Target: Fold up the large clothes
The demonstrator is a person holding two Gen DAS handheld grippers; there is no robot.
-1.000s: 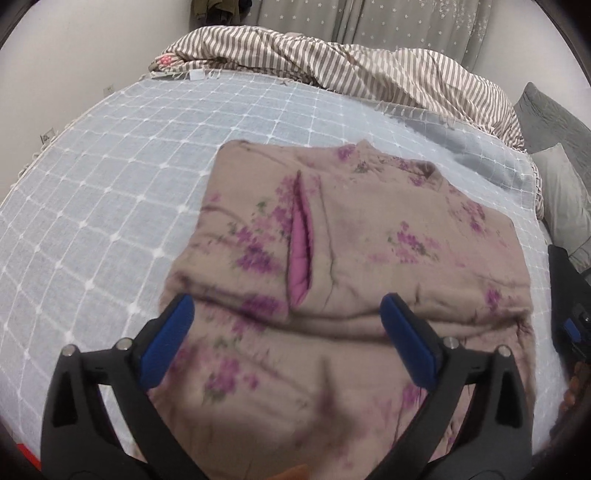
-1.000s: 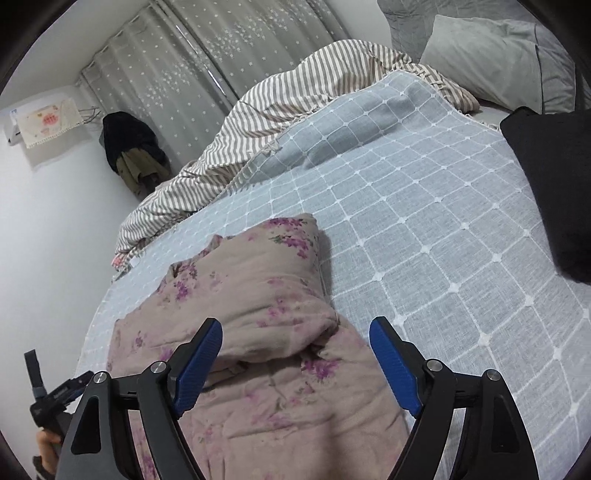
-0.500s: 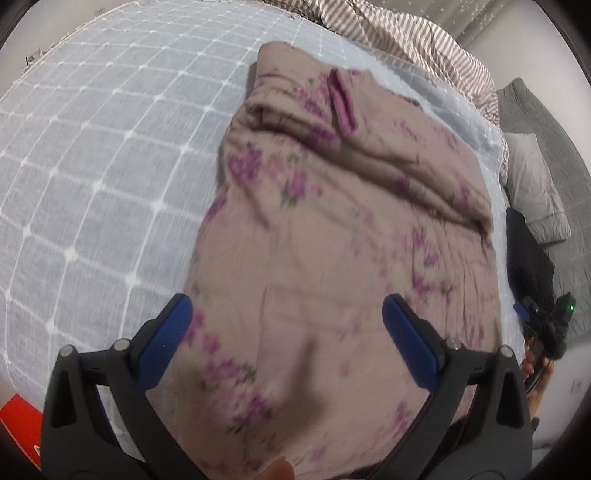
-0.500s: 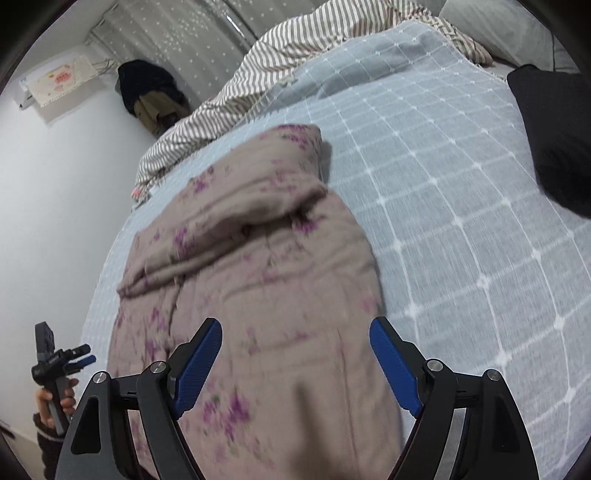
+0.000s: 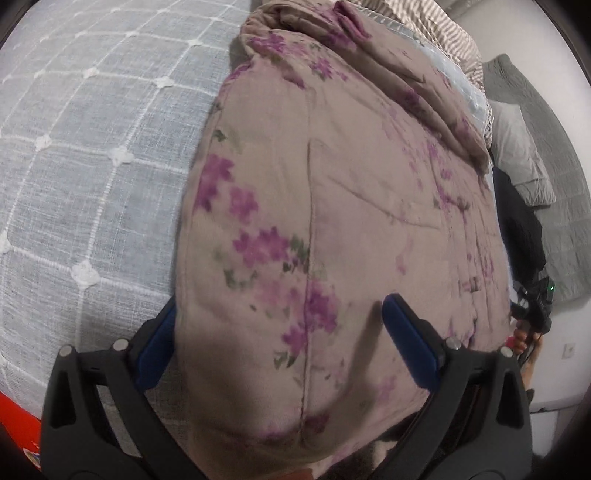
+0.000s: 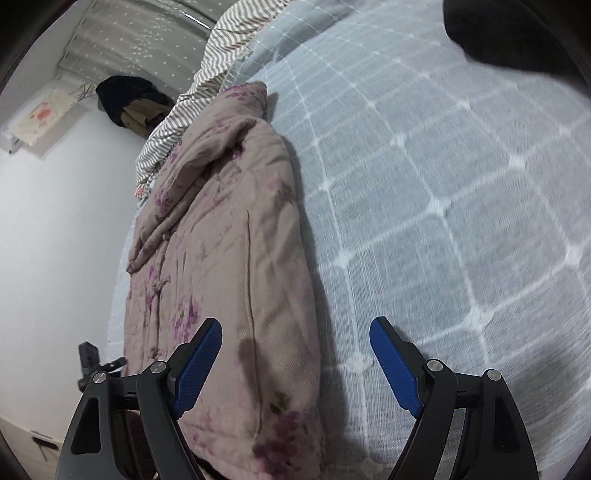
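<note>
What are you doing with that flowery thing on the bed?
A person holds a gripper in each hand over a padded floral garment lying on the checked bedspread. Its far end is already folded over. The left gripper and right gripper both stand open at the near corners, one on each side, and neither grips the cloth yet.

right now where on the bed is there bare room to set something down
Bare checked bedspread lies left of the floral padded jacket, and a wide patch between its right edge and the black garment. Crowded at the far end: striped duvet, pillow.
</note>
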